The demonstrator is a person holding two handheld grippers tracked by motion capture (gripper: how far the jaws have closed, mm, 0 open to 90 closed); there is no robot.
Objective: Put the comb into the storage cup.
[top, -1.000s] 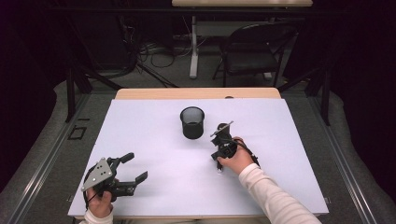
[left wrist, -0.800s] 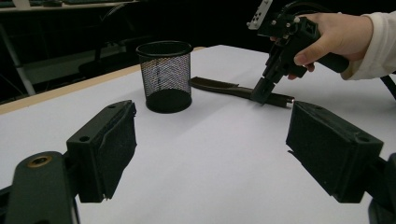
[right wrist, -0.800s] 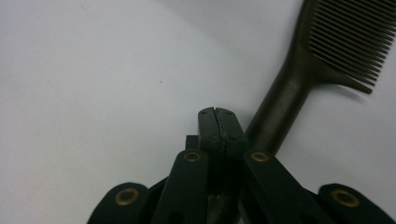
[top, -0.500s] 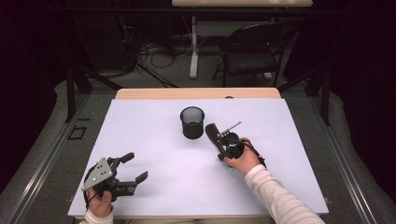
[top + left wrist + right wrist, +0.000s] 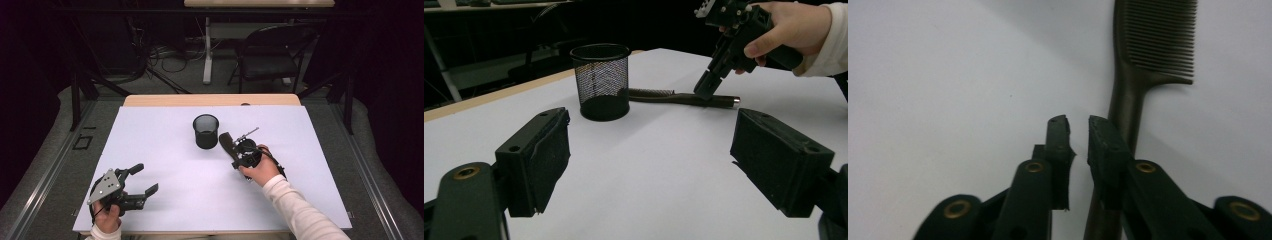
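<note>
A dark comb (image 5: 1140,70) lies flat on the white counter (image 5: 165,150), with fine close teeth at one end and a slim handle tipped in metal. It sits just beside the black mesh cup (image 5: 206,131), at the cup's 4 o'clock. The right tongs (image 5: 1078,125) have just been opening: a narrow empty gap, the comb handle under the right-hand jaw, not gripped. At 7 o'clock, well apart, the left tongs (image 5: 140,180) gape wide, holding nothing.

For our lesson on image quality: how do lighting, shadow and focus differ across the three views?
High view: bright white table, dark surroundings. Left gripper view: mesh cup sharp, casting a soft shadow. Right gripper view: comb slightly soft, dim grey light, near fingers blurred.
</note>
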